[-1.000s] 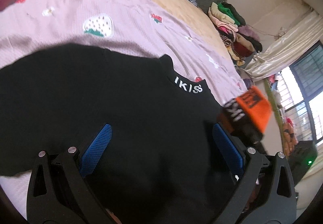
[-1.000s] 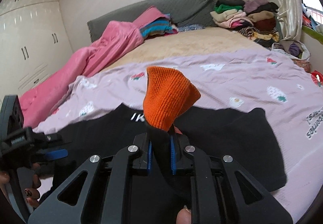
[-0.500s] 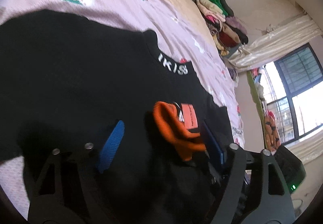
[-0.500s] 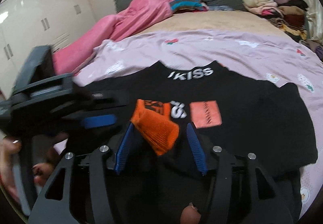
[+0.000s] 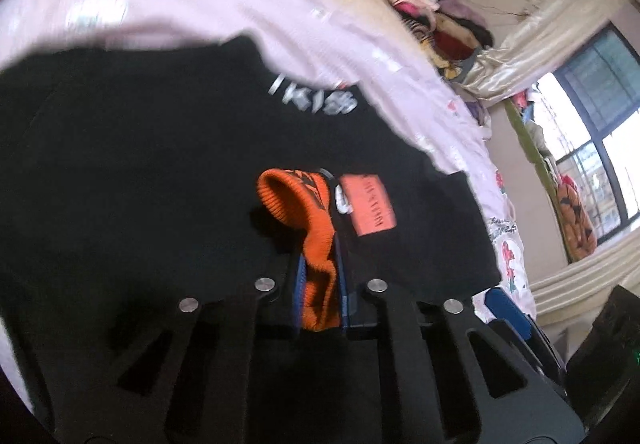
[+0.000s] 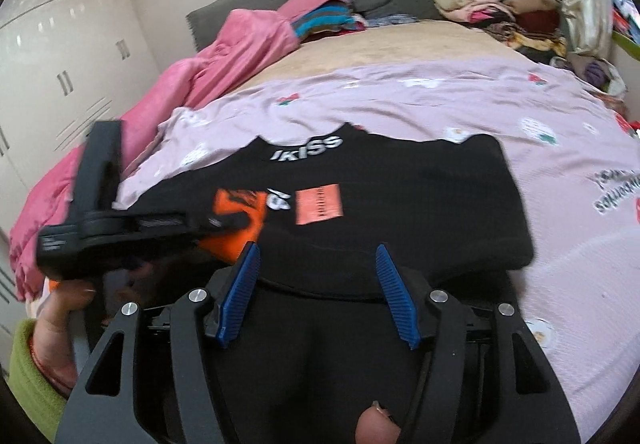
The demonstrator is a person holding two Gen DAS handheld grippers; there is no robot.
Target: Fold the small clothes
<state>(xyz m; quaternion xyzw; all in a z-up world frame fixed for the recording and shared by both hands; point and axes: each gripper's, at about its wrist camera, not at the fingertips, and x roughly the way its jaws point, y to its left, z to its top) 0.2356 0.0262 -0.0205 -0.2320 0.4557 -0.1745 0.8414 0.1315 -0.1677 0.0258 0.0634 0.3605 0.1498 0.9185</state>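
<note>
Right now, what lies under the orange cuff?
The orange cuff rests on the black sweater's chest, beside its orange patch. The left gripper hides its near end; the sleeve beneath is indistinguishable.

A black sweater point(image 6: 400, 211) lies spread flat on the bed, neck pointing toward the headboard, with white lettering on its collar point(image 6: 307, 148) and a coral rectangular patch point(image 6: 319, 203) on the chest. Its orange ribbed cuff point(image 5: 304, 211) is folded onto the chest, just beside the patch.
</note>
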